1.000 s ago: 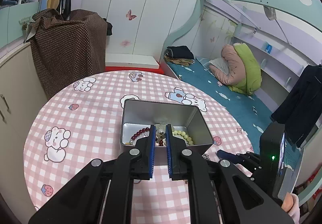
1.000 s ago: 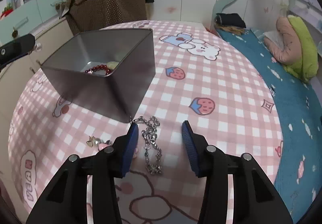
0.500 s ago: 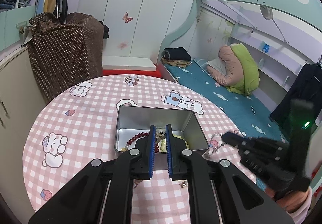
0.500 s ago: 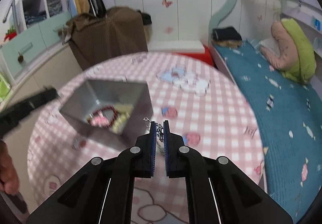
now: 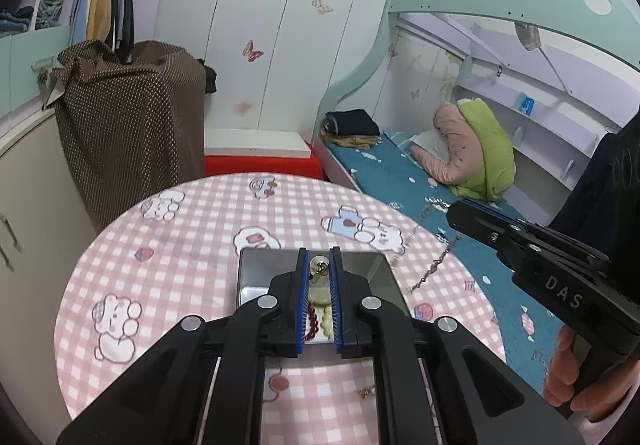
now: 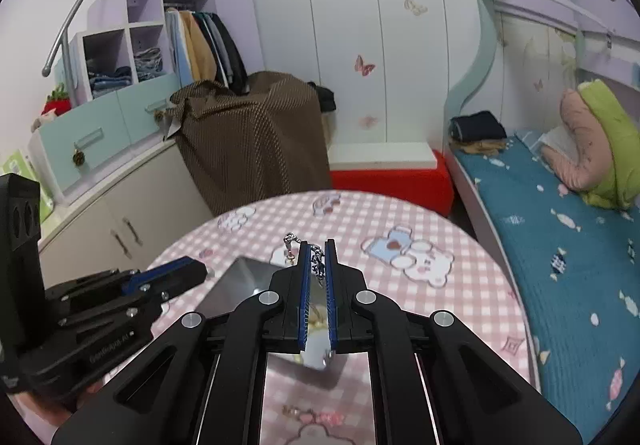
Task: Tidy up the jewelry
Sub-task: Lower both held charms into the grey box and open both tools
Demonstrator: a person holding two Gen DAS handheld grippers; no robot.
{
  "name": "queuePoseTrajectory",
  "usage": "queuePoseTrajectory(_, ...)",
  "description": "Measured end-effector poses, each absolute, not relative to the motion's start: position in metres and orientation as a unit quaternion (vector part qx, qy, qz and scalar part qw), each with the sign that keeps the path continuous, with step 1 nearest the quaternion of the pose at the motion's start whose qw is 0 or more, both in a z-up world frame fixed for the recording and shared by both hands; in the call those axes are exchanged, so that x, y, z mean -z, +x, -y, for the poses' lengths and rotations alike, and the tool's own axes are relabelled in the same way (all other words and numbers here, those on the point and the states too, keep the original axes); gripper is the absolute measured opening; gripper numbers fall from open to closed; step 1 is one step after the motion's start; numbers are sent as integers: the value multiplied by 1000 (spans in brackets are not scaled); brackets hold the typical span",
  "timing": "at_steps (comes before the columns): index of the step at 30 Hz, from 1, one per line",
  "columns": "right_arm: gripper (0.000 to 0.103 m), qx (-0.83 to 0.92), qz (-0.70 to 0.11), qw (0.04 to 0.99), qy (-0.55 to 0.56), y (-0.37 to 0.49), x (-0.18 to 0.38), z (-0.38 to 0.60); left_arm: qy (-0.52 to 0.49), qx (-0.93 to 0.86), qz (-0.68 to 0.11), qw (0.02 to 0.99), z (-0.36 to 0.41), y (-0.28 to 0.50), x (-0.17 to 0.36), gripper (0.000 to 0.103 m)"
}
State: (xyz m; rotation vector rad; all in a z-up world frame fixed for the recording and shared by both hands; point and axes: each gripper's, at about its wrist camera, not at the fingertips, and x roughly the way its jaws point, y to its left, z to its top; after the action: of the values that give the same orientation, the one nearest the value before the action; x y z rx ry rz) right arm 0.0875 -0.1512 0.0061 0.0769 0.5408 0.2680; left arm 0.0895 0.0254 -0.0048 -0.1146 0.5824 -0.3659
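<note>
Right tool [image 6: 316,257]: raised above the counter [image 5: 180,245], pads drawn narrow and clamped on a silver chain [image 6: 318,261]; in the left view the chain [image 5: 430,271] is seen hanging in a slack line over the counter's right edge. Left tool [image 5: 319,273]: pads nearly together; a small gold piece [image 5: 318,269] is seen between them, but whether it is gripped cannot be told. Metal tin [image 5: 248,273]: set mid-counter, containing red beads [image 5: 313,319] and pale beads [image 5: 327,321]. A small gold trinket [image 5: 367,391] is left on the checked cloth near the tin.
</note>
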Motion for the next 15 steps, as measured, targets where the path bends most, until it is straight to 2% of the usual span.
queuePoseTrajectory(5, 7, -145, -268, 951, 47, 98, -11, 145, -55, 182, -279, 941, -25, 95, 0, 8)
queuePoseTrajectory(12, 10, -141, -328, 933, 47, 120, 25, 139, -44, 190, -311, 930, -19, 108, 14, 10)
queuePoseTrajectory(14, 21, -123, -349, 928, 37, 123, 33, 139, -43, 178, -327, 927, -22, 112, 21, 9)
queuePoseTrajectory(15, 49, -116, -349, 929, 36, 123, 36, 141, -46, 176, -330, 926, -23, 113, 22, 10)
